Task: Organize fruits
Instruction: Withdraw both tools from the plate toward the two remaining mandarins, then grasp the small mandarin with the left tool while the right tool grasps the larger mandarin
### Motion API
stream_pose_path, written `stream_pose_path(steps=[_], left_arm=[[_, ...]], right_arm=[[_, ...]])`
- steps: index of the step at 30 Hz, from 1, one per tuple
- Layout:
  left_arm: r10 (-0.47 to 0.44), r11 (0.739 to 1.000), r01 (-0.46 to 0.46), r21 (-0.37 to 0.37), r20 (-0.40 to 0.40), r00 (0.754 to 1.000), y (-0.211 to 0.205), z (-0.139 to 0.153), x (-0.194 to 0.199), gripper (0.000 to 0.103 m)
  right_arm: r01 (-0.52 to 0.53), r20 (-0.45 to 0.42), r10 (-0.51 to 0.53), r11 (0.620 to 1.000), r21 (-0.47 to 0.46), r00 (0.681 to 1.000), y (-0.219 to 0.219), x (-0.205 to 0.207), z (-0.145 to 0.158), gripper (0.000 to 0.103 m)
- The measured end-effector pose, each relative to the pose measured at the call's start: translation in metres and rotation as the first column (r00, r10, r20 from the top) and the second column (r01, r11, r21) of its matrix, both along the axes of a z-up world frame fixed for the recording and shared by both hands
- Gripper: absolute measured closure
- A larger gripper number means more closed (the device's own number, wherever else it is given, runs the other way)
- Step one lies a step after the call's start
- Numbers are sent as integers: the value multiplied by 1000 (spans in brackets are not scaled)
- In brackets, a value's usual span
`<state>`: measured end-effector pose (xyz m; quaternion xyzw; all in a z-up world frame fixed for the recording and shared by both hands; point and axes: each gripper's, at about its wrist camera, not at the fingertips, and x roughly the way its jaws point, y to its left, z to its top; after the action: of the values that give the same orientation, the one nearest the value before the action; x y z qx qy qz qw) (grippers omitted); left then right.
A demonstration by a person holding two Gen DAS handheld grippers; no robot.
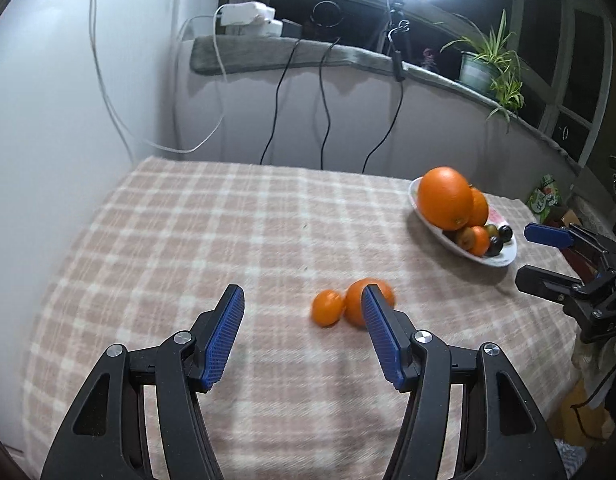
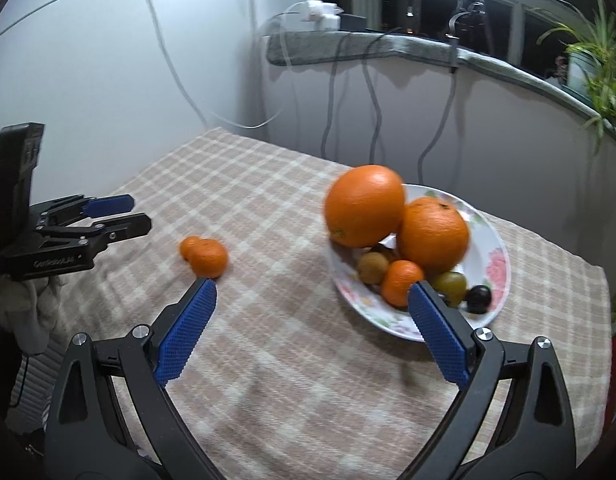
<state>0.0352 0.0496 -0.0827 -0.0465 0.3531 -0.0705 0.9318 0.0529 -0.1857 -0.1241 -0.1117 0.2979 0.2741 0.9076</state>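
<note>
Right wrist view, checked tablecloth (image 2: 267, 208), windowsill (image 2: 388, 46), potted plant (image 2: 596, 60)

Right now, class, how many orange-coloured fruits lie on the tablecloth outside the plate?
2. A small mandarin and a larger mandarin lie touching each other on the checked tablecloth, well apart from the plate. Nothing seems to hide others.

The left tool's (image 2: 119, 214) body bears blurred lettering, not surely readable.
</note>
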Motion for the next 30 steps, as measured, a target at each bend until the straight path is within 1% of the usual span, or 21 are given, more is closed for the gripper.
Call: stream_pose_path(steps=[1,3,5,6,9,10,13,15,18,22,28,30], left_arm=[[-2,1000,2,-1,-6,1000,1,-2,-1,43],[-17,1000,17,-20,-18,1000,2,-6,-1,44],[-37,998,36,-44,-34,999,1,-10,0,52],[-44,998,42,-48,-40,998,1,-12,0,54],[-62,997,59,-52,-57,996,-3,-17,2,60],[-67,997,64,-52,-61,996,-3,-18,2,63],[-89,995,85,-45,-76,993,-6,-22,5,68],[-95,995,92,-38,-83,992,-6,-24,8,69],[-104,994,101,-32,-91,990,-7,-26,14,72],[-111,994,109,-24,-110,988,-7,-30,21,75],[-133,991,133,-5,-133,982,-11,-36,29,76],[-138,990,140,-2,-136,981,-12,-37,31,78]], right_arm=[[-20,-9,20,1000,1,1000,3,0,-1,10],[-50,-27,50,999,4,998,9,0,-4,17],[-82,-56,83,997,14,995,16,2,-9,21],[-91,-67,92,996,19,993,18,3,-11,25],[-122,-109,126,992,39,986,27,7,-18,32],[-131,-122,135,990,45,983,31,9,-21,33],[-158,-159,165,986,60,973,41,15,-28,41],[-174,-175,182,983,59,968,49,18,-33,46],[-199,-184,204,979,50,961,62,21,-37,49],[-227,-184,230,973,35,956,76,24,-40,49],[-245,-197,244,969,17,950,88,33,-45,49],[-249,-199,246,968,9,949,90,35,-47,49]])
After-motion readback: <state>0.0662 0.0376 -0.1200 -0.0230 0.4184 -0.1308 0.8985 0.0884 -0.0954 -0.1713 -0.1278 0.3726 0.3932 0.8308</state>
